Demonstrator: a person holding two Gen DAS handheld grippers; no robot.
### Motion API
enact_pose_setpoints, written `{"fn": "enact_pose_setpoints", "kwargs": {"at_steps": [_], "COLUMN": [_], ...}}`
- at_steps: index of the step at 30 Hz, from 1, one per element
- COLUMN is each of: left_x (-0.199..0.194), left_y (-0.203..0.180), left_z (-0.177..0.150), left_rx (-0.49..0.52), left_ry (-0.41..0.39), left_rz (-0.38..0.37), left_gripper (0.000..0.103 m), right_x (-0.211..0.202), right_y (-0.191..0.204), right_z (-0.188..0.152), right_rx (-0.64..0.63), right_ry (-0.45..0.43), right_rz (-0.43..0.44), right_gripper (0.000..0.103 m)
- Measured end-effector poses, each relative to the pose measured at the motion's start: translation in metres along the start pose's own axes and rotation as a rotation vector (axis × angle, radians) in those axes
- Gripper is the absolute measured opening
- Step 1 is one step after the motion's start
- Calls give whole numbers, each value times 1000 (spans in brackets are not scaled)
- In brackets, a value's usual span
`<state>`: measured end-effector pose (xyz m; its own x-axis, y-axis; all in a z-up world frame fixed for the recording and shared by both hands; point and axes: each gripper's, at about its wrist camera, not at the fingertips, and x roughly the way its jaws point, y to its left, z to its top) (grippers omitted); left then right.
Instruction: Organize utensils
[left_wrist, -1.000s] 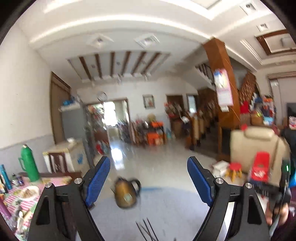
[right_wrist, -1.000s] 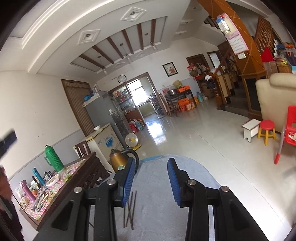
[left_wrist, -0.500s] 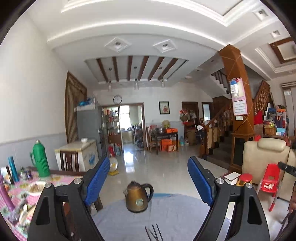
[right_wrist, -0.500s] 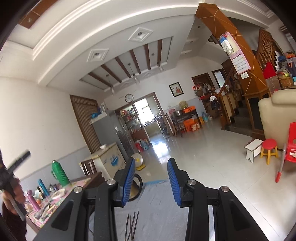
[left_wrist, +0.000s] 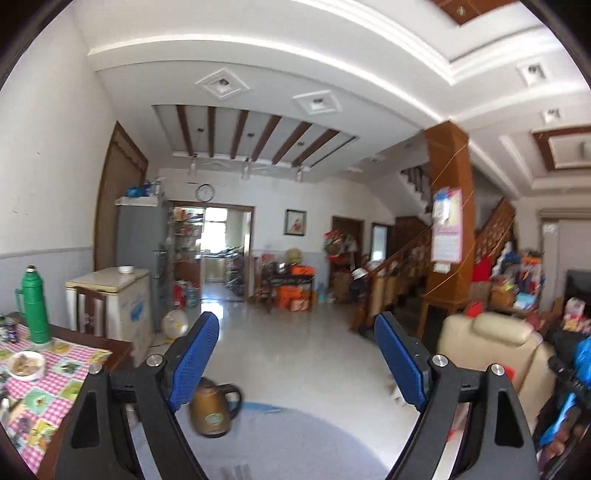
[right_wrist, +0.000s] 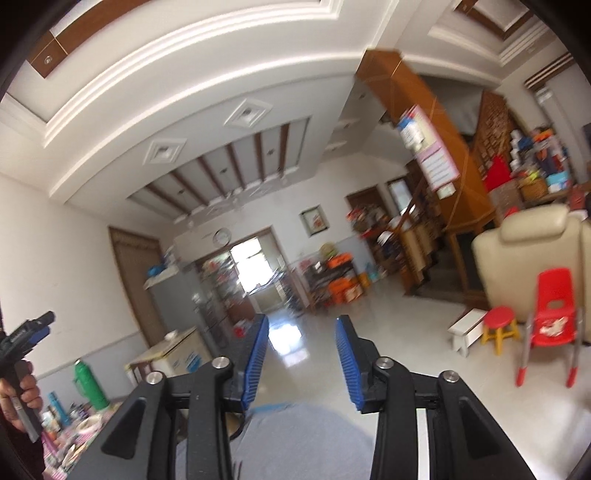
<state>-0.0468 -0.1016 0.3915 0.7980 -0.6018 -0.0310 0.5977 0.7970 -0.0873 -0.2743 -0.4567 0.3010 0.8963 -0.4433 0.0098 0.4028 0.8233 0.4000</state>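
Pointing level across a big shiny-floored room, the left gripper (left_wrist: 295, 354) is holding its two flat blue bumpy pads (left_wrist: 194, 360) wide apart, and nothing is sitting between them. The right gripper (right_wrist: 299, 360) is keeping a narrower gap between its own ribbed blue pads (right_wrist: 255, 360); its jaws have just been opening a bit, and nothing is between them either. Both grippers are made of black, hard-looking arms with little round silver bolts. Below them a round table (left_wrist: 295, 439) is wearing a soft grey cloth with a thin blue edge. The task's things, some thin dark sticks (left_wrist: 234, 472) that look like chopsticks, are lying flat on that cloth at the very bottom of the left view, too blurry to count. A round-bellied brassy kettle (left_wrist: 212, 411) with a curved black handle is standing on the cloth near the far rim, partly behind the left gripper's left pad. Off to the left, a wooden side table is carrying a pink checked cloth (left_wrist: 55, 391), a tall smooth green flask (left_wrist: 35, 306) and a small white bowl (left_wrist: 26, 364). In the right view a hand (right_wrist: 18, 395) is gripping the other tool's handle at the left edge, and a shiny red plastic chair (right_wrist: 550, 314) is standing beside a little red stool (right_wrist: 499, 322).
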Motion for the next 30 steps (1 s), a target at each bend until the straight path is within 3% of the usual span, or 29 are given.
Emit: {"fn": "enact_pose_setpoints", "kwargs": {"at_steps": [4, 9, 13, 16, 20, 22, 24, 26, 30], "left_x": [-7, 6, 16, 39, 89, 119, 147, 176, 222], "left_y": [-5, 29, 89, 159, 235, 263, 282, 292, 288], "left_z": [-3, -45, -103, -165, -255, -306, -347, -381, -431], "left_rx": [7, -1, -10, -54, -102, -134, -173, -211, -215], "left_ry": [43, 204, 353, 526, 775, 878, 952, 1016, 1077], "left_rz": [0, 66, 169, 260, 322, 359, 377, 369, 356], "left_gripper": [90, 91, 91, 91, 91, 88, 72, 65, 64], "right_x": [-6, 43, 116, 175, 256, 287, 317, 342, 392], "right_y": [10, 49, 98, 127, 154, 157, 165, 169, 181], "right_z": [3, -49, -123, -188, -298, -346, -390, -425, -481], "right_rx": [24, -47, -128, -185, -236, -247, -258, -269, -298], "right_ry": [-26, 175, 432, 627, 911, 1001, 1077, 1130, 1209], "right_rz": [5, 42, 93, 113, 131, 128, 122, 115, 93], "right_gripper": [51, 51, 51, 51, 49, 47, 43, 41, 38]}}
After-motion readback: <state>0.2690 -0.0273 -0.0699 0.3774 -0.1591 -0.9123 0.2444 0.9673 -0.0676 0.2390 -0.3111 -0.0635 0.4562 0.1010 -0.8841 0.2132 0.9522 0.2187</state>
